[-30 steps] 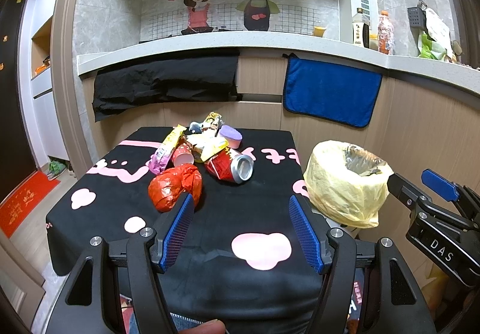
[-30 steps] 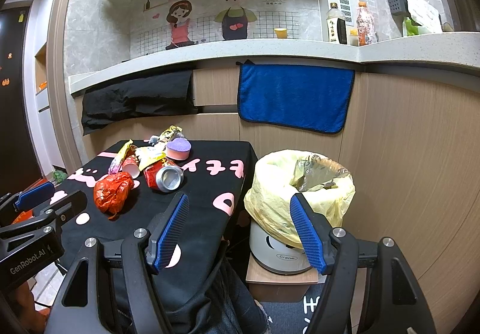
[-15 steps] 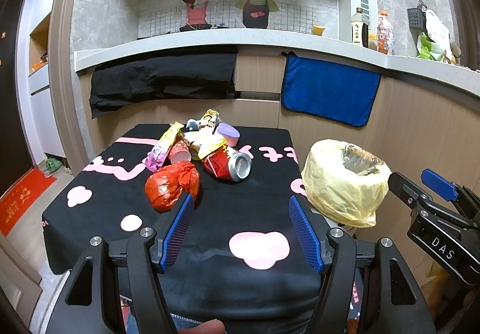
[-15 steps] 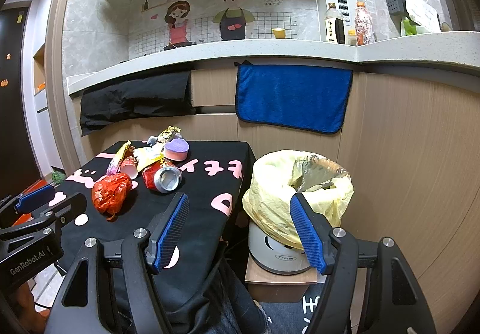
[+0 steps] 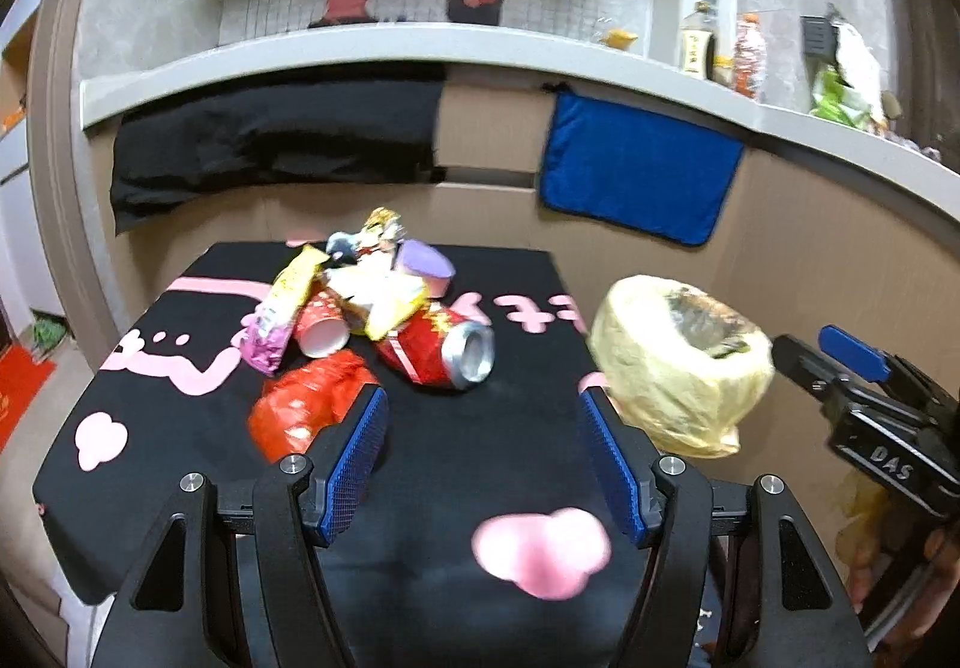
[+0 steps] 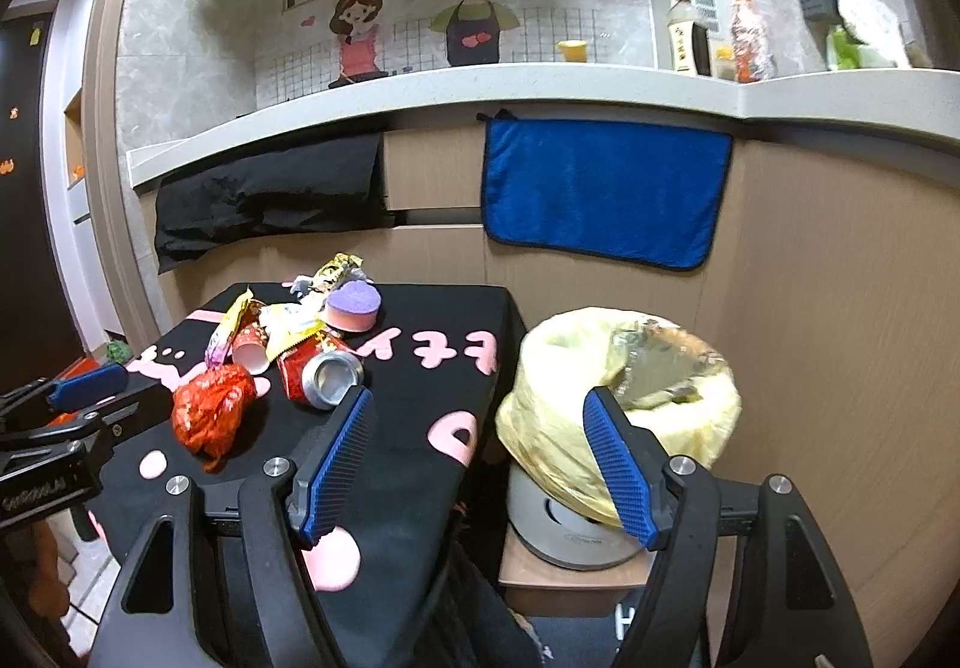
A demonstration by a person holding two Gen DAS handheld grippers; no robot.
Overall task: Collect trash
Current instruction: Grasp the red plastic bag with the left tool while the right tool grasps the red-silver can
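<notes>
Left gripper (image 5: 483,422): jaws spread wide, nothing held; trash pile (image 5: 366,302) lies just ahead of it. Right gripper (image 6: 480,425): jaws spread wide, nothing held; lined bin (image 6: 624,398) stands just ahead.

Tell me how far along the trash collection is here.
Barely started. Both the left gripper and right gripper have open, empty jaws. The crumpled red plastic bag, red drink can and snack wrappers all lie on the black tablecloth. Everything remains to go into the yellow-lined bin.
</notes>
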